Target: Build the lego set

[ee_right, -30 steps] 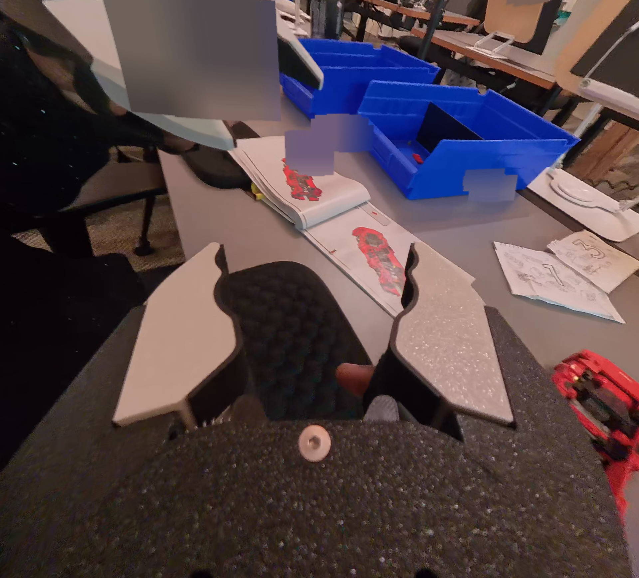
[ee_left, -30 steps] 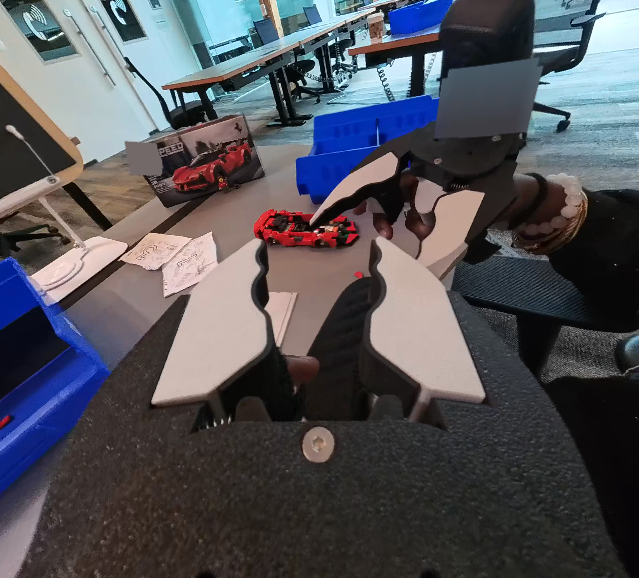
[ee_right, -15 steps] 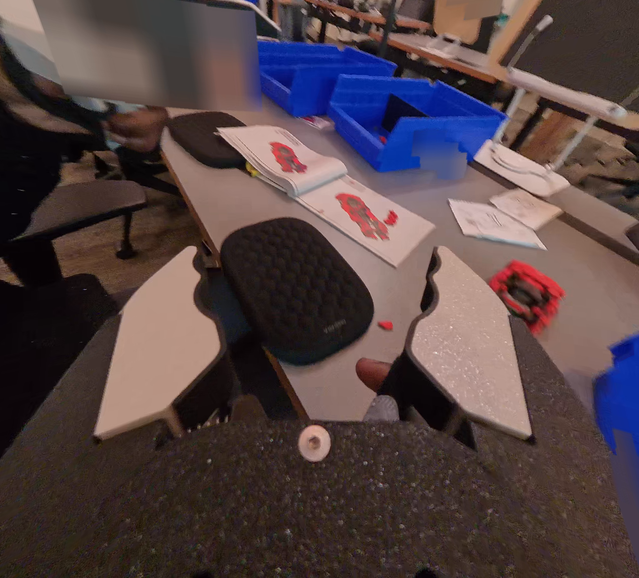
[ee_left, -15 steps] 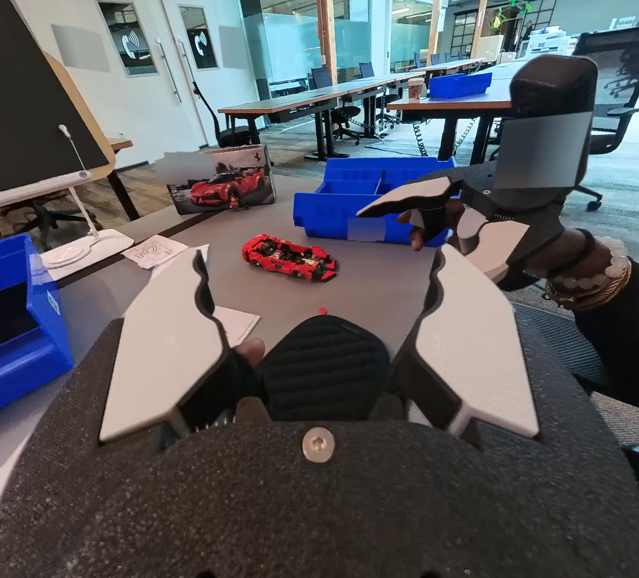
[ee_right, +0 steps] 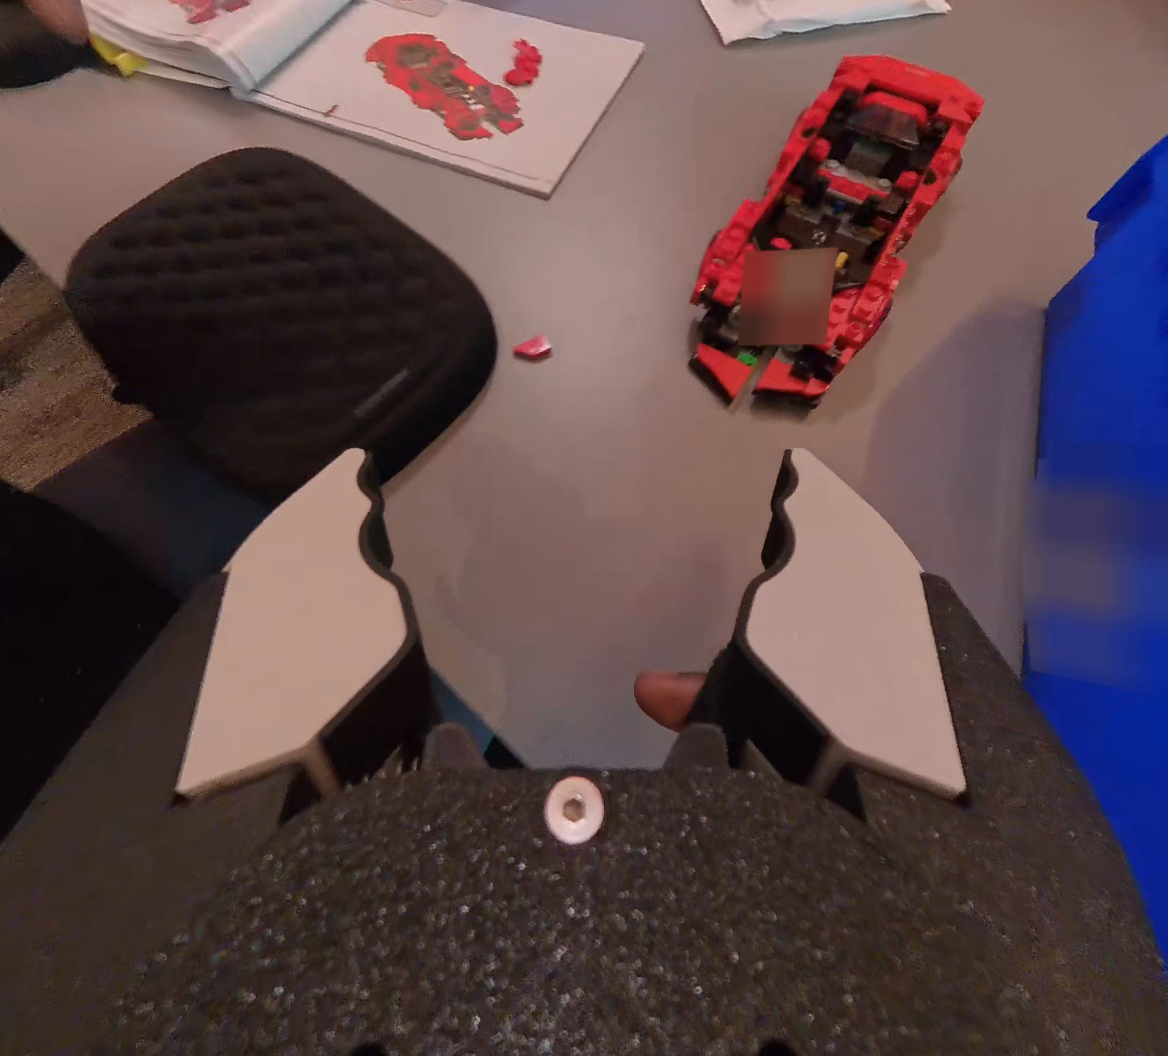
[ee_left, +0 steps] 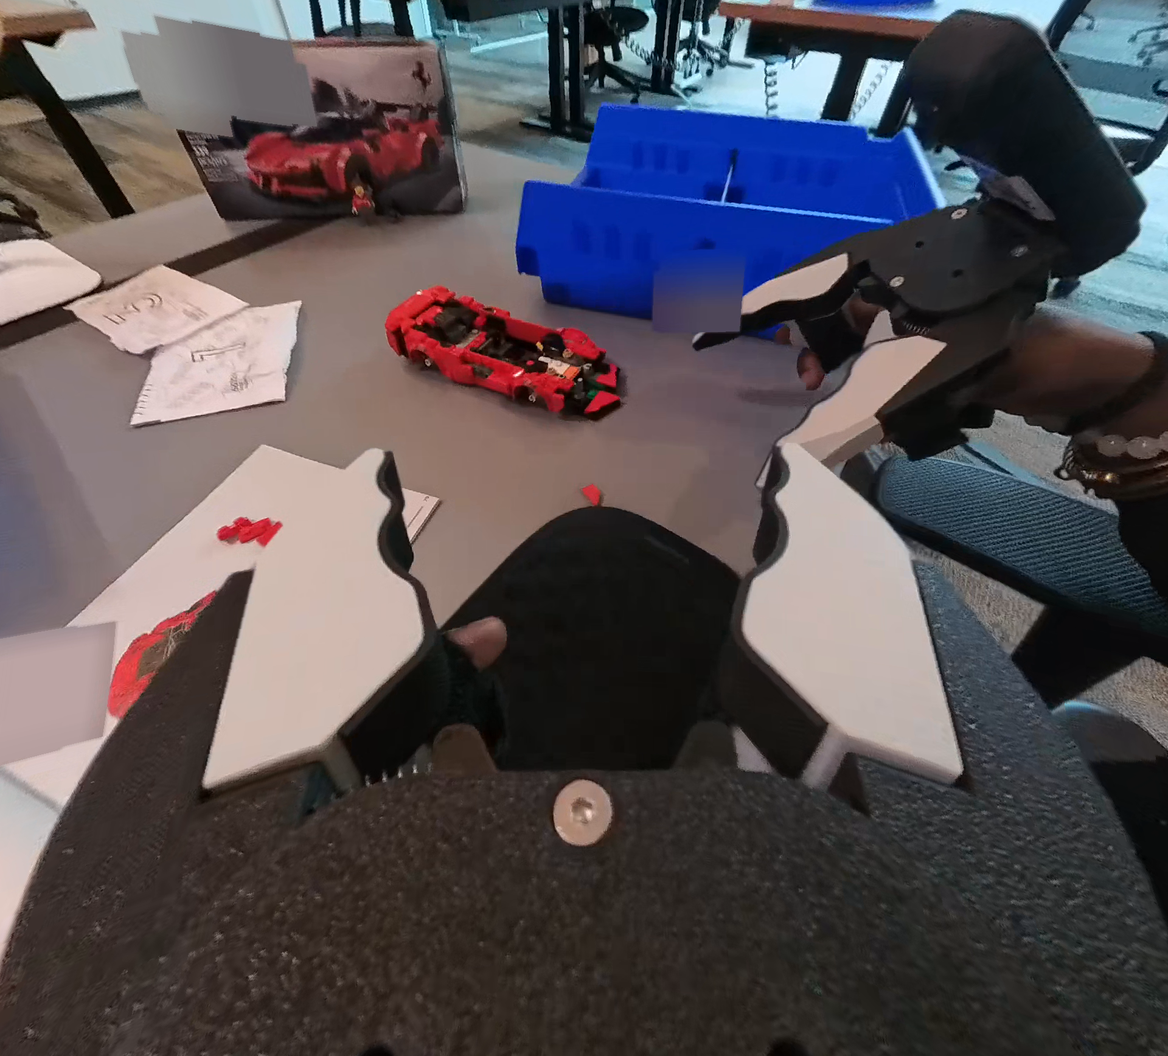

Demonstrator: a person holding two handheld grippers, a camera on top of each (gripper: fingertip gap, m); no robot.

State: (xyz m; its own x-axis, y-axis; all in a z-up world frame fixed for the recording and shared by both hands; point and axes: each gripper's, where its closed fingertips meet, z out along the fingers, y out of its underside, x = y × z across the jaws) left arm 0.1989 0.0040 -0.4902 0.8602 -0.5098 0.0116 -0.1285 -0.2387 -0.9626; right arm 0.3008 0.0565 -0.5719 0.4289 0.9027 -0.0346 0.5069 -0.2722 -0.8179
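Observation:
A partly built red lego car stands on the grey table; it also shows in the right wrist view. A small loose red piece lies in front of it, next to a black pad. The piece and pad show in the right wrist view too. My left gripper is open and empty above the pad. My right gripper is open and empty above bare table, short of the car. It shows at the right of the left wrist view.
An open instruction booklet with a few red pieces on it lies left of the car. A blue bin and the set's box stand behind. Torn paper bags lie at the left. A chair is at the right. My right gripper is the nearer one to the small loose red piece: about 8 centimetres, against 15 centimetres. Seen from the right wrist view as well.
Both grippers have tilted down toward the table. The right gripper swung from the booklet side to face the car. The left jaws have opened wider.

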